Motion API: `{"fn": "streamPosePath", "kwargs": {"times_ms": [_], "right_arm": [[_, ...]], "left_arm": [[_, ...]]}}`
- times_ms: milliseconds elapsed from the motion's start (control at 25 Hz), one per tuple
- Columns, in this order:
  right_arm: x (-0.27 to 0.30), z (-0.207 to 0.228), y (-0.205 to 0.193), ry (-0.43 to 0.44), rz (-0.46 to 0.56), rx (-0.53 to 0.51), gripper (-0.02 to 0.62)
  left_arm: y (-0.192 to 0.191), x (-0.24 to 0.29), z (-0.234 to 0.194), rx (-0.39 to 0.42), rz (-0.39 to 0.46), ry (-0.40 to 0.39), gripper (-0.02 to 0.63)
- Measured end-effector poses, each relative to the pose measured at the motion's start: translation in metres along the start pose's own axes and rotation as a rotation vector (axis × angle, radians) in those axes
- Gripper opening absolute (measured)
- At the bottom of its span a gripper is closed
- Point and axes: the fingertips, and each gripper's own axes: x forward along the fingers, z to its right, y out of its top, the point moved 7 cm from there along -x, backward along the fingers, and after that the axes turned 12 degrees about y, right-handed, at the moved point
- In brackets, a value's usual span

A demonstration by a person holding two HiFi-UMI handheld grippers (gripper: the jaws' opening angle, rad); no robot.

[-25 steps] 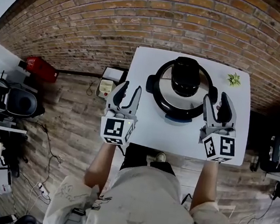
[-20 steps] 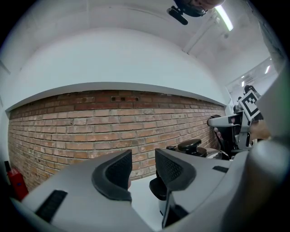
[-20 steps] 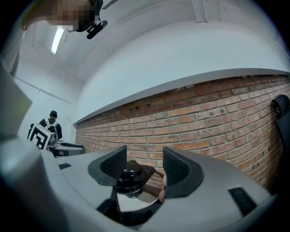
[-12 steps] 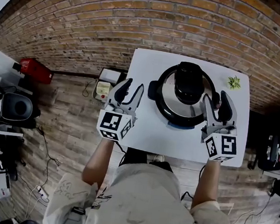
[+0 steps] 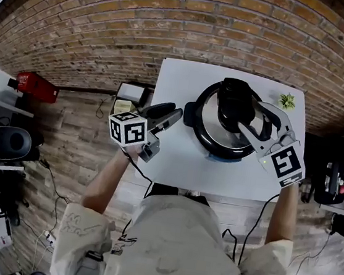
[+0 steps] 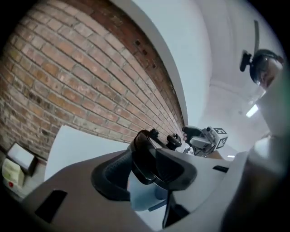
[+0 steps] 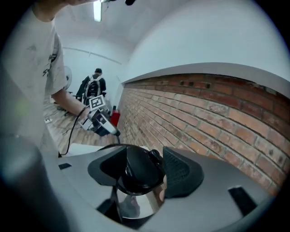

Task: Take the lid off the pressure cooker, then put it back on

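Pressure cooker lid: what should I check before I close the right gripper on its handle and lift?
1. Lid seated on the cooker: ok.
2. Lid locked or unlocked: cannot tell.
3. Right gripper jaws apart: ok.
4. Black handle between those jaws: ok.
5. Left gripper steadying the cooker: not ok; it is open and closed on nothing, aimed at the side handle.
6. Cooker flat on the table: ok.

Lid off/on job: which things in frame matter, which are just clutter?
Job:
- cooker
- lid and lid handle
- right gripper, open, astride the handle
- left gripper, open, beside the cooker

Clutter:
- small plant on the table
- red object and white box on the floor
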Motion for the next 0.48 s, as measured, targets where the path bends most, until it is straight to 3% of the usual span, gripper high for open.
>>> {"fn": "streamPosePath", "kwargs": {"times_ms": [200, 360, 480], "right_arm": [[0.023, 0.006, 0.01, 0.181, -0.224, -0.087, 0.265], [0.045, 0.007, 0.004, 0.331, -0.444, -0.11, 0.275], [0.059, 0.012, 0.002, 0.402, -0.548, -0.106, 0.284]], "left_arm": [[-0.013, 0.018, -0.014, -0.152, -0.119, -0.109, 0.191], [-0.019, 0.03, -0.017, -0.272, -0.148, -0.194, 0.193], [-0.023, 0.039, -0.021, -0.365, -0.171, -0.25, 0.193]]}}
